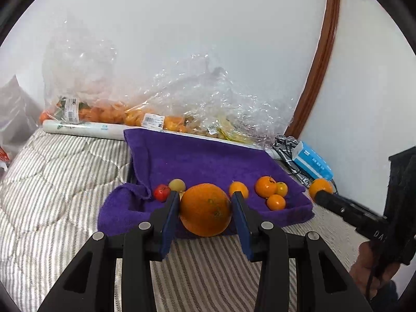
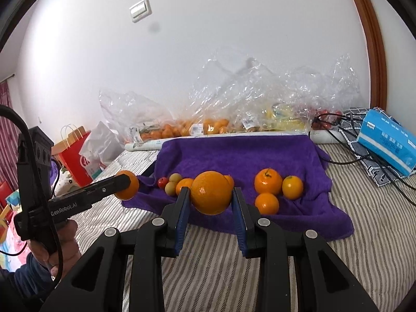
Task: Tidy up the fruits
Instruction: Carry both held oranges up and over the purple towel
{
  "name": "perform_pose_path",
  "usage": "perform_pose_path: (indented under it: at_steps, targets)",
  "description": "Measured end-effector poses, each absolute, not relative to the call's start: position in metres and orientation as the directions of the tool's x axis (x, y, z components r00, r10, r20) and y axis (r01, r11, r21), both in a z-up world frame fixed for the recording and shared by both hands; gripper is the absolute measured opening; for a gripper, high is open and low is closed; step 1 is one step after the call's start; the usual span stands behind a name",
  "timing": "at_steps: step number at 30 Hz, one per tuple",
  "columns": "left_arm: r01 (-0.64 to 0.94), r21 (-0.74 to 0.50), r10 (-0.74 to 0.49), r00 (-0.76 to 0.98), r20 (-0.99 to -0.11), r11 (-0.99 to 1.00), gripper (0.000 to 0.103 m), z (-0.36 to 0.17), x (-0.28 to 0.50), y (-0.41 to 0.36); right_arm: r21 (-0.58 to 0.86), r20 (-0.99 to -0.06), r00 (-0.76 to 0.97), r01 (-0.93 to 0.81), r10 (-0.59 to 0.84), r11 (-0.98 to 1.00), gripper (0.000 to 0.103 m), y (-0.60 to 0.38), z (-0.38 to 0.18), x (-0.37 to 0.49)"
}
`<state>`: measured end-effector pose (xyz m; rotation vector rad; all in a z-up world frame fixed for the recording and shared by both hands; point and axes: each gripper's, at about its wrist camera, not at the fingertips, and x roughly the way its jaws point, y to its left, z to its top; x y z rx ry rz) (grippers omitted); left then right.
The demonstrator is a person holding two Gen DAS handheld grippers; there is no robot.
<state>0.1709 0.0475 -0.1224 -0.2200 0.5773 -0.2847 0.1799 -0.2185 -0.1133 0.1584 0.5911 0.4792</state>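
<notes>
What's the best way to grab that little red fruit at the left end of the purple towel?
Probably pinch the red fruit across its round middle from above, fingers front and back: a yellow-green fruit crowds its right side and a towel fold rises on its left.

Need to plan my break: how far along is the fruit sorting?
Partly done. Small fruits already sit in two clusters on the purple towel. Each gripper, left and right, holds an orange. Bagged fruit by the wall remains.
</notes>
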Motion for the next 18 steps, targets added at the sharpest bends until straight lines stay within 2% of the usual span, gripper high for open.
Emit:
perform_pose_path:
  at_steps: [18]
  targets:
    - [0.185,-0.310,-0.316,0.834,-0.452,0.933,0.039,-0.084,0.181,0.060,0.240,-0.454,0.758,-0.403,0.469,0.883,0.032,-0.220,-0.078,0.200]
